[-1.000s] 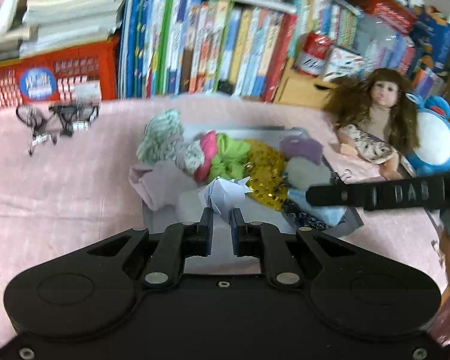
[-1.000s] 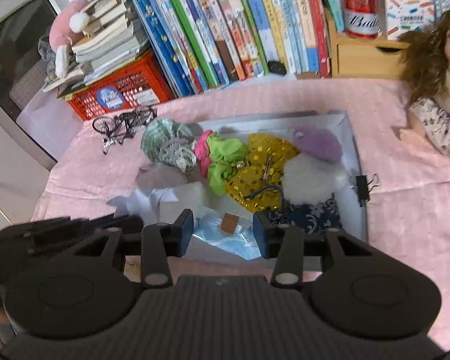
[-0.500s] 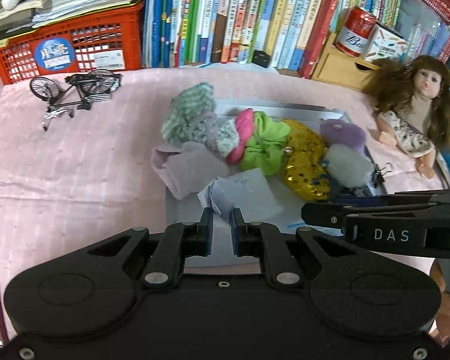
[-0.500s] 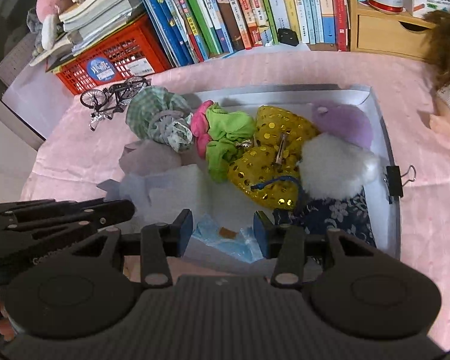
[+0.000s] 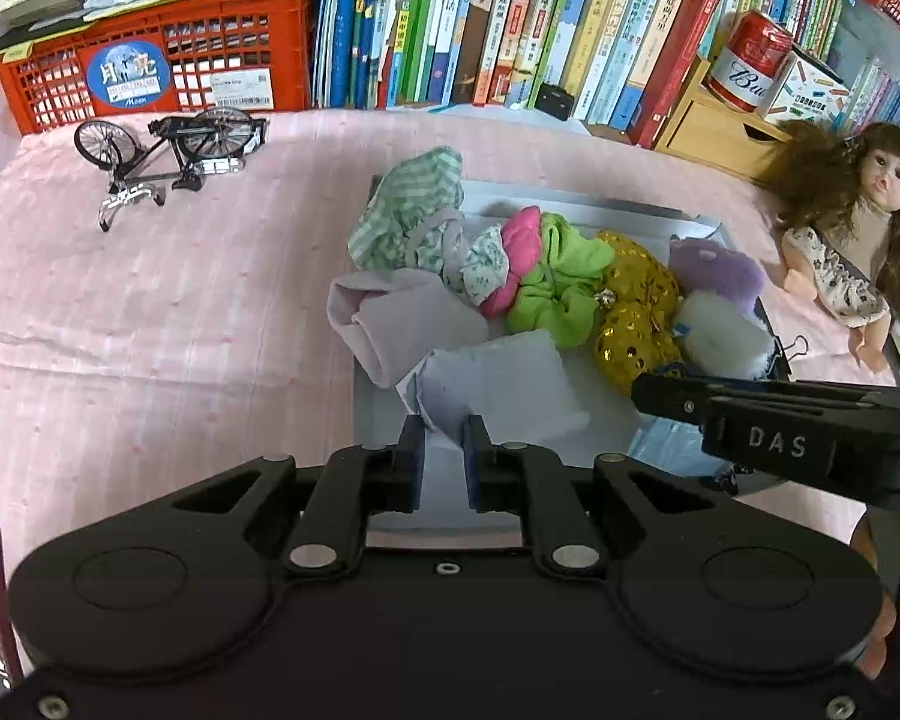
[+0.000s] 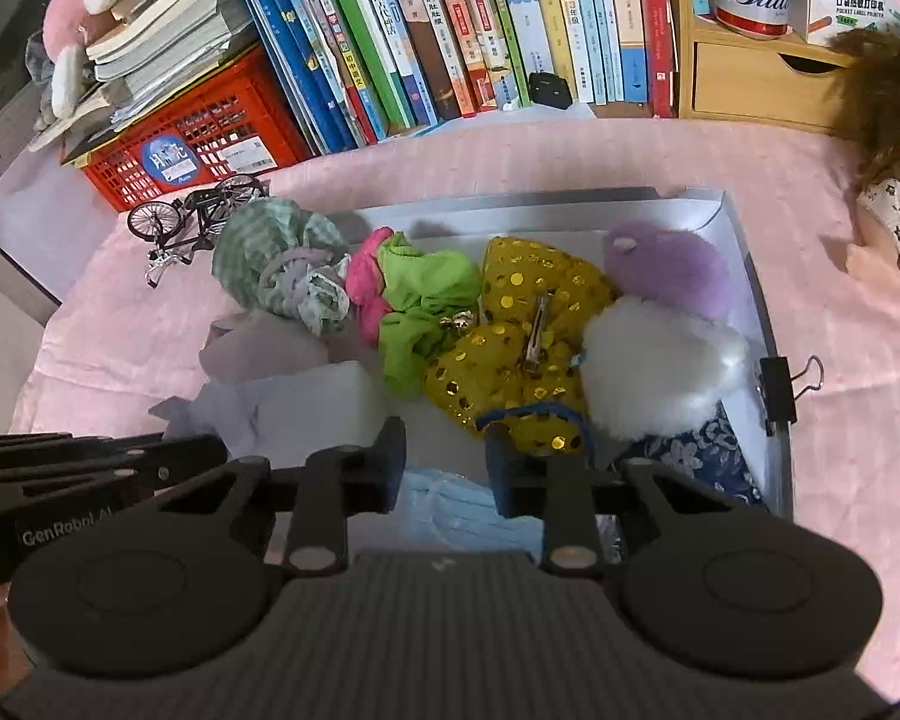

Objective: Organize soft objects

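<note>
A grey tray (image 6: 510,201) on the pink cloth holds several soft things: a green checked cloth (image 6: 258,252), a pink and green scrunchie (image 6: 414,294), a gold sequin bow (image 6: 522,324), a purple pompom (image 6: 666,264) and a white pompom (image 6: 660,372). My left gripper (image 5: 444,462) is shut on the edge of a white cloth (image 5: 498,384) that lies in the tray's front left. My right gripper (image 6: 447,468) is closing on a light blue cloth (image 6: 450,504) at the tray's front edge. A lilac cloth (image 5: 390,312) hangs over the left rim.
A model bicycle (image 5: 168,144) and a red crate (image 5: 150,72) stand at the back left. A row of books (image 5: 480,30) lines the back. A doll (image 5: 852,228) lies to the right. A binder clip (image 6: 780,384) grips the tray's right rim.
The left gripper has come down with the white cloth, which hung bunched from its fingers and now lies spread in the tray. The right gripper has sunk toward the tray's front with the blue cloth.
</note>
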The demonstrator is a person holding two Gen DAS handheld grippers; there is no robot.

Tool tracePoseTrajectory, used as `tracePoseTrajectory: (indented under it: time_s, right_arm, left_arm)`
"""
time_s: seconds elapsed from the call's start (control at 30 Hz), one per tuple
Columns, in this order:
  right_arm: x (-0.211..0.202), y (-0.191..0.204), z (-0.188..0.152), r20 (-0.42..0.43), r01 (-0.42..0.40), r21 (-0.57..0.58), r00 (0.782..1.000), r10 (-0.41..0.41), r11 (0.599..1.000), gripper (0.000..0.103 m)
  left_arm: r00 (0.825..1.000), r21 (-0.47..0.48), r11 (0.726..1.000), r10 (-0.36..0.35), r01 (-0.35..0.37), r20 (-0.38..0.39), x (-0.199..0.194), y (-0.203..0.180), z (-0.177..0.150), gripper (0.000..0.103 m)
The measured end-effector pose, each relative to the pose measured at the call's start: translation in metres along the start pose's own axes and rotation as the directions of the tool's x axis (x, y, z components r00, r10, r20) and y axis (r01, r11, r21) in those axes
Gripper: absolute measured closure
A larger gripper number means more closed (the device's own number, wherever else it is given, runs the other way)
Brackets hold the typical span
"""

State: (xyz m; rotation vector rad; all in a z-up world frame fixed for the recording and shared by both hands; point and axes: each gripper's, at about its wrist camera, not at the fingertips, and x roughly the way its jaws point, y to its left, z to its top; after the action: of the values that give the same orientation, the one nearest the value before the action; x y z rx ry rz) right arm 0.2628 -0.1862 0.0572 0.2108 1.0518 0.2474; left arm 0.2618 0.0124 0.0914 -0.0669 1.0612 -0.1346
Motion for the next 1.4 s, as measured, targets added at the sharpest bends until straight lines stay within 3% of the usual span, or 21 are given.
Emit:
tracePoseTrajectory:
  time_s: [0.23, 0.4, 0.67, 0.9, 1.2, 1.4]
  right_arm:
    - [-0.010, 0.000, 0.000, 0.030, -0.009, -0.009, 1.000, 0.009, 1.000, 0.064]
    - [-0.022, 0.001, 0.002, 0.086, -0.031, -0.015, 0.996, 0.032, 0.999, 0.061]
    - [-0.036, 0.005, -0.001, 0.127, -0.058, -0.016, 0.990, 0.060, 0.998, 0.048]
    - [-0.054, 0.012, -0.012, 0.165, -0.050, -0.064, 0.984, 0.060, 0.997, 0.045]
    - [-0.091, 0.020, -0.031, 0.253, -0.032, -0.128, 0.965, 0.063, 0.991, 0.034]
    - [-0.122, 0.026, -0.048, 0.337, -0.002, -0.170, 0.940, 0.060, 0.986, 0.025]
  left_arm:
    - [1.000, 0.003, 1.000, -0.018, 0.018, -0.007, 0.001, 0.002, -0.004, 0.085]
    - [0.999, 0.043, 0.999, -0.035, 0.034, 0.022, -0.008, -0.006, -0.004, 0.064]
    - [0.997, 0.089, 0.995, -0.049, 0.043, 0.060, -0.020, -0.014, -0.009, 0.057]
    - [0.991, 0.124, 0.991, -0.071, 0.057, 0.113, -0.035, -0.019, -0.017, 0.053]
    - [0.971, 0.191, 0.981, -0.087, 0.044, 0.221, -0.062, -0.030, -0.034, 0.047]
    - [0.951, 0.227, 0.973, -0.094, 0.025, 0.296, -0.085, -0.032, -0.051, 0.044]
